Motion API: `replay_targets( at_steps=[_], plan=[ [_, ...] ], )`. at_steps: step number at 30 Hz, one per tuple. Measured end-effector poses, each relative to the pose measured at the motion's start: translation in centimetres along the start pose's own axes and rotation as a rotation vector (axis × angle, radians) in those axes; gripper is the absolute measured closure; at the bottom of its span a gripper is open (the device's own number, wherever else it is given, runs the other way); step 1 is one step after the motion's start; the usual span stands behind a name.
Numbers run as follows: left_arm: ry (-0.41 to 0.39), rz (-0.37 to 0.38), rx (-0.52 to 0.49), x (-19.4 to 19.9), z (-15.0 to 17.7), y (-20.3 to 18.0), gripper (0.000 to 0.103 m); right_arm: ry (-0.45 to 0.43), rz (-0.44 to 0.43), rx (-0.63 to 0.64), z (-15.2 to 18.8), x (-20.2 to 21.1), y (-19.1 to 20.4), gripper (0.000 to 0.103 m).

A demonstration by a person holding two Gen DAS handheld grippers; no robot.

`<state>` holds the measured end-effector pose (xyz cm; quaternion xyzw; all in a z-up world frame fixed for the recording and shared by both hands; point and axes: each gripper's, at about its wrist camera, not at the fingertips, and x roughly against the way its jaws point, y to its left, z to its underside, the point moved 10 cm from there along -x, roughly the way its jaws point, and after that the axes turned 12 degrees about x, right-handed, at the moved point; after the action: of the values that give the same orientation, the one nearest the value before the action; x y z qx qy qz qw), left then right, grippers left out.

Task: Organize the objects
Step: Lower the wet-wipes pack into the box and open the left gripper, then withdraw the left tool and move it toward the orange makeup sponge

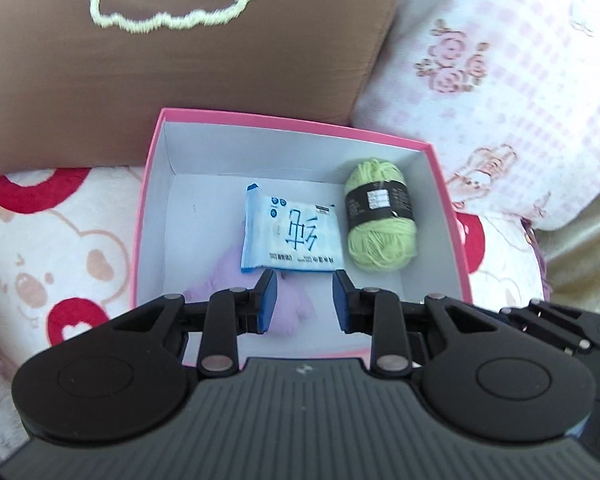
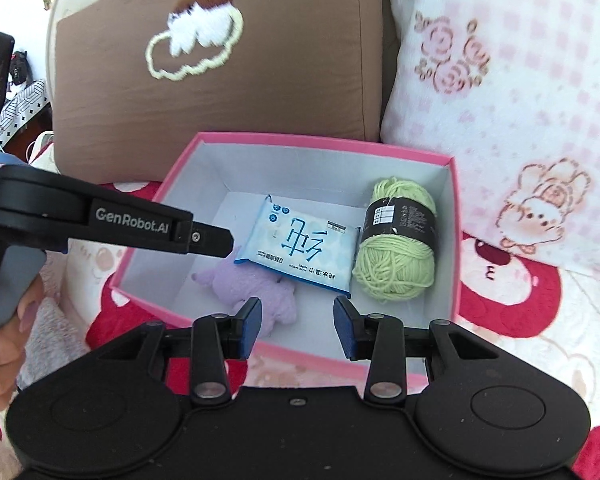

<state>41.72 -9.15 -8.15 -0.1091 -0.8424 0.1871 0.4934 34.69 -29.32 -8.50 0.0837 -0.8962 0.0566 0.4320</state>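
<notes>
The pink box holds 3 things: wipes pack, green yarn, purple plush. Both the left gripper and the right gripper hover above, fingers slightly parted, gripping nothing.

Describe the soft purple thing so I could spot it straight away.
Find the pink cardboard box in front of the brown cushion. On its white floor lies a fuzzy lilac plush toy, partly under the blue-and-white wipes packet, the only furry item; the green yarn ball sits apart.
</notes>
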Motion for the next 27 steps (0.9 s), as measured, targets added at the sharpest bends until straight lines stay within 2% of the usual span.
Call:
replay_targets(
  at_steps=[6, 9, 15, 19, 23, 25, 27],
  plan=[
    [0.025, 0.002, -0.072, 3.6, 1.7, -1.4, 0.075, -0.027, 0.017, 0.012, 0.3, 2.8, 0.6, 0.058],
    [0.022, 0.050, -0.126, 5.9, 2.8, -2.1, 0.074, -0.050, 0.022, 0.008, 1.6, 4.5, 0.9, 0.057],
    [0.042, 0.064, -0.194, 9.6, 5.2, -2.4, 0.072, -0.084, 0.001, -0.026, 3.4, 7.4, 1.5, 0.056],
    [0.051, 0.077, -0.219, 11.5, 6.8, -2.5, 0.064, -0.062, 0.002, 0.006, 4.4, 8.5, 2.6, 0.056],
    [0.062, 0.084, -0.246, 12.8, 8.6, -2.5, 0.061, -0.052, -0.018, 0.001, 5.2, 9.7, 3.4, 0.054],
    [0.070, 0.090, -0.249, 13.2, 9.3, -2.5, 0.056, -0.050, -0.017, 0.004, 5.5, 10.3, 3.8, 0.052],
    [0.071, 0.088, -0.271, 13.6, 9.9, -2.6, 0.056, -0.046, -0.016, 0.012, 5.9, 11.0, 4.2, 0.049]
  ],
)
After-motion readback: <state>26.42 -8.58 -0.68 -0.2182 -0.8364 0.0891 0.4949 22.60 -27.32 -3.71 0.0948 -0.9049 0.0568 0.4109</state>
